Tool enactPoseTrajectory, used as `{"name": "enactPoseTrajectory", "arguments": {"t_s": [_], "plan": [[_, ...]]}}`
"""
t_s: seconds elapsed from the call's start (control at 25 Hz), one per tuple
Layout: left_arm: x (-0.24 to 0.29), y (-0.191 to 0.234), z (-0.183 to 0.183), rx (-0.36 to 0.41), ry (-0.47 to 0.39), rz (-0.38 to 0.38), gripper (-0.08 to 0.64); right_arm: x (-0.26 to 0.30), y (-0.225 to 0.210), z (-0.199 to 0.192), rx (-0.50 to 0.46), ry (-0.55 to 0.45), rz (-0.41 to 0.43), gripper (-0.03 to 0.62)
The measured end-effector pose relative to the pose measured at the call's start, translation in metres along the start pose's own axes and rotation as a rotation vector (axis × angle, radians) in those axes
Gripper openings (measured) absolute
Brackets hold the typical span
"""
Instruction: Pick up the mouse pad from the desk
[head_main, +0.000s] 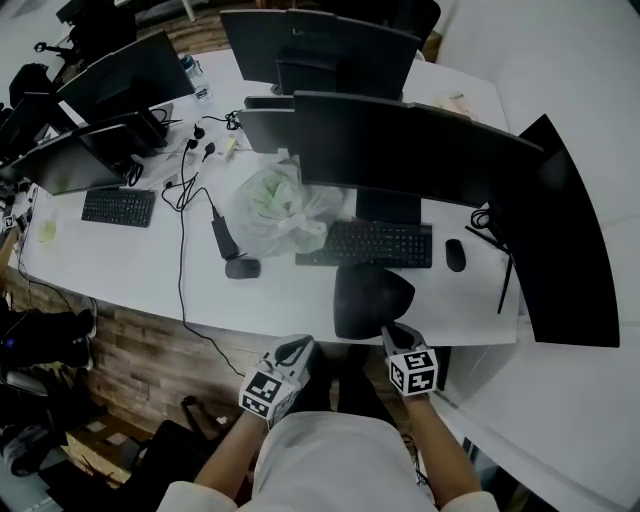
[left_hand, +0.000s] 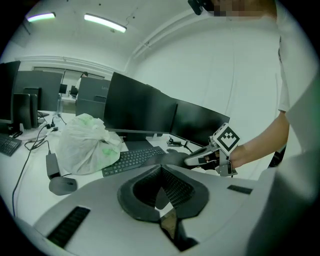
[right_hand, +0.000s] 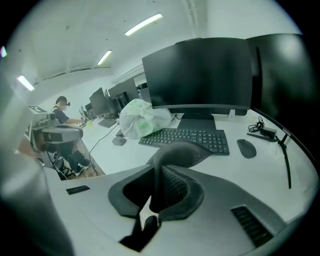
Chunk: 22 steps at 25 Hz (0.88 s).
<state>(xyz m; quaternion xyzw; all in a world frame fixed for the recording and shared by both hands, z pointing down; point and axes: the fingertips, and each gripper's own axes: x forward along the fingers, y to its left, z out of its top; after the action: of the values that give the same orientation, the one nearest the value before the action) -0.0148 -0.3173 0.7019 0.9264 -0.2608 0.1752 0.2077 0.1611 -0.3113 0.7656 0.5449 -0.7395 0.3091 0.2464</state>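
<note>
Right gripper view gives me the grip: the right gripper has its jaws closed on the near rim of the mouse pad, and the dark sheet arches up and away from them toward the keyboard. From the head view the pad sits at the front edge of the bench, just in front of the keyboard, with the mouse off to its right. I cannot tell whether its far edge rests on the surface. The left gripper hangs off the bench edge, apart from the pad, jaws together on nothing. That bow tells me the pad is thin, light and floppy. I'd guess it has a grippy underside that may cling to the top. A pinch well in on the rim looks right to me, since a bare corner would let it fold and sag. It isn't fragile, but a swinging free edge could catch the keyboard. The bench is a smooth white top, cluttered further back with a plastic bag, cables and dark monitors. Beyond it is an open office with ceiling strip lights, more benches, and a person seated far off.
</note>
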Motion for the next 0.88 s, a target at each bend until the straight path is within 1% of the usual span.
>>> {"name": "enactPoseTrajectory", "arguments": {"t_s": [0.28,0.56,0.72,0.88], "plan": [[-0.022,-0.001,0.017,0.005,-0.045,-0.027,0.017,-0.025,0.013,0.039,-0.046,-0.089,-0.034,0.043],[-0.035,-0.019,0.046,0.028,-0.104,-0.067,0.017,-0.076,0.016,0.068,-0.088,-0.162,-0.067,0.043],[-0.046,-0.034,0.059,0.048,-0.112,-0.082,0.017,-0.113,0.026,0.08,-0.11,-0.203,-0.057,0.043],[-0.056,-0.052,0.071,0.053,-0.134,-0.075,0.017,-0.152,0.035,0.094,-0.152,-0.259,-0.031,0.043]]}}
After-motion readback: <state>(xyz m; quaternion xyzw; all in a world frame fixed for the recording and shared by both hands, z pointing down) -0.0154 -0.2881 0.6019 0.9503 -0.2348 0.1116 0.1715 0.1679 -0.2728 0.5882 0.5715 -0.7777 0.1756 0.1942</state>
